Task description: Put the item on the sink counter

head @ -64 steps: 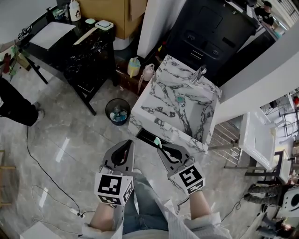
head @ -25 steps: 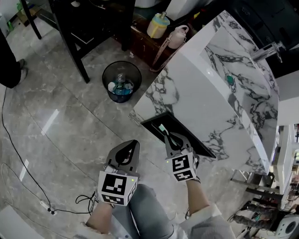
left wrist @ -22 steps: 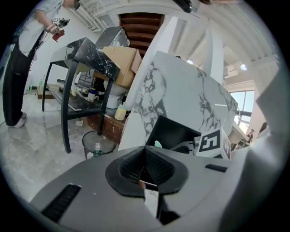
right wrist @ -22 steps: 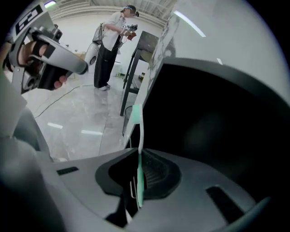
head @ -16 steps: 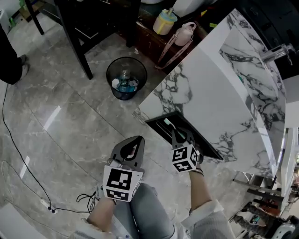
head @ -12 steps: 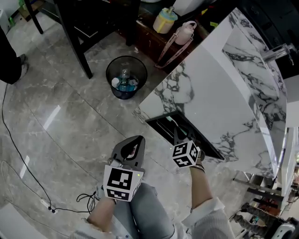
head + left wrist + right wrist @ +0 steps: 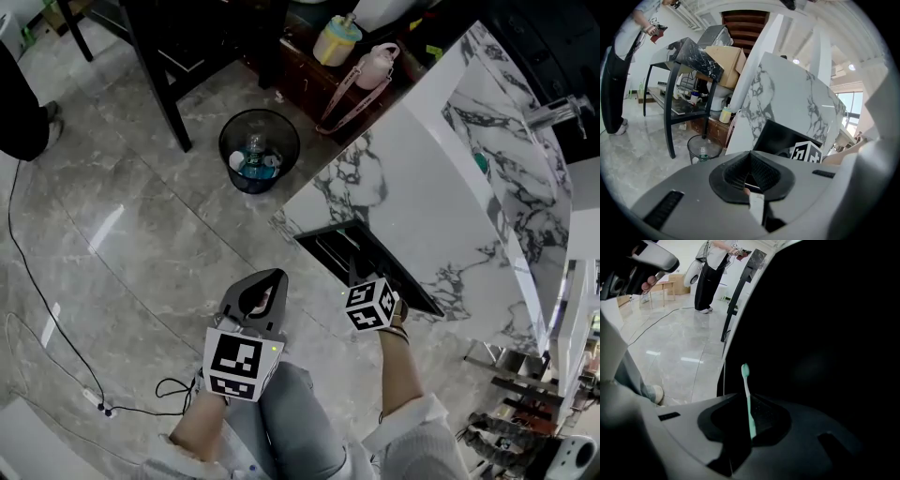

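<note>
Here, head view: both forearms enter from 6 o'clock. The left gripper (image 7: 267, 279) is held over the grey floor and points toward 12 o'clock. The right gripper (image 7: 357, 272) sits at its 3 o'clock side and tips steeply down, its tips at the mouth of the dark recess (image 7: 367, 255) in the side of the counter (image 7: 441, 197). The counter is white with dark veins and runs from 1 o'clock to 4 o'clock. A bin (image 7: 259, 150) stands at 11 o'clock. The toothbrush cannot be made out from here.

Left gripper view: the left gripper (image 7: 751, 157) has its jaws together, and nothing is between them. The counter rises from 12 to 2 o'clock, with the recess and the right gripper's marker cube (image 7: 806, 151) below it at 3 o'clock.

Right gripper view: the right gripper (image 7: 744, 398) faces into the black recess, which fills the frame from 12 to 5 o'clock. Its jaws are slightly parted and have just been opening. The toothbrush (image 7: 748, 401) lies between them, against the right pad, with a dark gap on its left. It is slim and pale mint green. Its small head points to 12 o'clock, beyond the tips. It is not on the counter top.
</note>
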Motion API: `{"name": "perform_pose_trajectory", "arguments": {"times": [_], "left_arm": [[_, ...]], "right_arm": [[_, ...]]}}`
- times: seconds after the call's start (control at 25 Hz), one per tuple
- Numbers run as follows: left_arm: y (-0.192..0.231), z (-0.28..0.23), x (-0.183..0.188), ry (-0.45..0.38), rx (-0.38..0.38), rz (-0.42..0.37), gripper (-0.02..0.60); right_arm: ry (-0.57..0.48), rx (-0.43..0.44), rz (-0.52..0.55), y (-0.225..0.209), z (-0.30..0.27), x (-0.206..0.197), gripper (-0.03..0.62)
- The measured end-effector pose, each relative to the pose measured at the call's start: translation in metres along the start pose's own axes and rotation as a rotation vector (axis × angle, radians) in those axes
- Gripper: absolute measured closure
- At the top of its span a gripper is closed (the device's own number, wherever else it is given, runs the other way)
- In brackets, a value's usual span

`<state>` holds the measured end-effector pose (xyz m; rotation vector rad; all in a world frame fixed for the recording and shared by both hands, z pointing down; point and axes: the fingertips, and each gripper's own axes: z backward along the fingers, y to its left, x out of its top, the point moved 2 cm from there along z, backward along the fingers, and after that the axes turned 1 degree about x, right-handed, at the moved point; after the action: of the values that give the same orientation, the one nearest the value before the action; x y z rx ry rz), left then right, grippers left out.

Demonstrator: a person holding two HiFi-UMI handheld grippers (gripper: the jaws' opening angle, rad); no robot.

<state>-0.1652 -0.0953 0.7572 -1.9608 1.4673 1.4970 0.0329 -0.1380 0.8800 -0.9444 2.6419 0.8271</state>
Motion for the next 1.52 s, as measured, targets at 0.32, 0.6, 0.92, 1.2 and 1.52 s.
{"name": "perform_pose_trajectory", "arguments": {"times": [0.32,0.6,0.92,1.2,1.52], "left_arm": [[-0.018,0.043,0.053,0.041,0.020,0.014,0.566],[-0.043,0.083,0.120,0.070,0.036,0.003,0.566],[-0.084,0.105,0.204,0.038,0.010,-0.051,0.566],[-0.117,0.126,0.262,-0.015,0.008,-0.063,0.566],[-0.157,0.153,0.320,-0.101,-0.034,-0.125,0.566]], "right_arm": [[0.016,0.079,-0.077,0.014,0.065,0.022,0.546],[0.039,0.150,-0.175,0.014,0.141,0.050,0.546],[-0.018,0.142,-0.289,-0.028,0.222,0.094,0.546],[-0.161,0.159,-0.373,-0.071,0.293,0.146,0.546],[-0.338,0.174,-0.441,-0.102,0.375,0.195,0.546]]}}
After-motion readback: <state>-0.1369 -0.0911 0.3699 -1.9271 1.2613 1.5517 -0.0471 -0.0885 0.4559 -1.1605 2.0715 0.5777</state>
